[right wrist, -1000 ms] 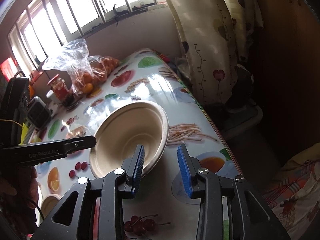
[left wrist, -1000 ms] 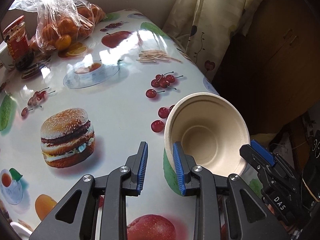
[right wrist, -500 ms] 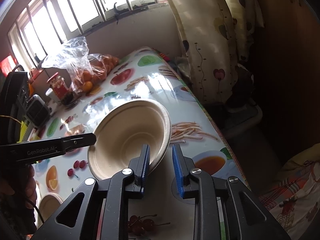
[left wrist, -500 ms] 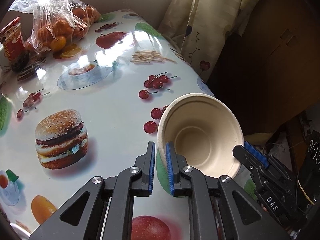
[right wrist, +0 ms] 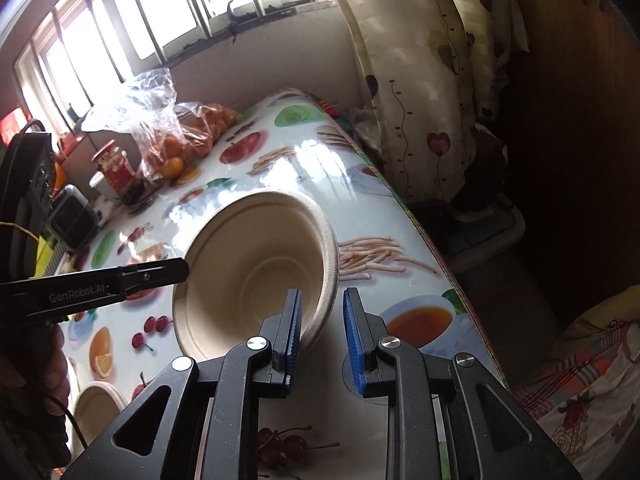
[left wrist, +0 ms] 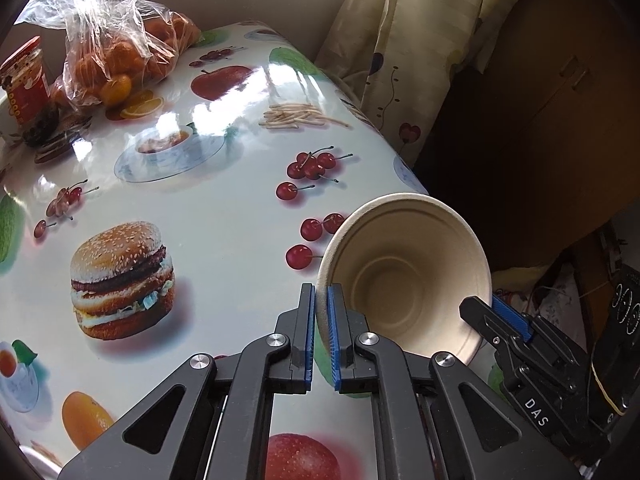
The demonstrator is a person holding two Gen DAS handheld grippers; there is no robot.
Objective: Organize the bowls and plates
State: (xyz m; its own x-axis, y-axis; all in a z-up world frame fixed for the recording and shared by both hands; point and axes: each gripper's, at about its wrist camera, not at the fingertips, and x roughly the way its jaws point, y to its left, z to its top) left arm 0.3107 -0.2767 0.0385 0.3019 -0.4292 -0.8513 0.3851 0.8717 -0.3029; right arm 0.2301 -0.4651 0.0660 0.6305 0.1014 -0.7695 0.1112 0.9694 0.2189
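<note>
Two claws, one bowl

One beige bowl [left wrist: 404,276] hangs tilted over the table [left wrist: 224,216] edge. Left claw [left wrist: 318,336] pinches its rim tight; right claw [right wrist: 320,338] straddles the opposite rim, nearly closed. Another bowl [right wrist: 94,408] waits nearby, so organizing has barely begun.

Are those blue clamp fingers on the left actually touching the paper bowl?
Touching. In the left wrist view, the left gripper has its blue fingers shut on the rim of the bowl, no gap on either side.
</note>
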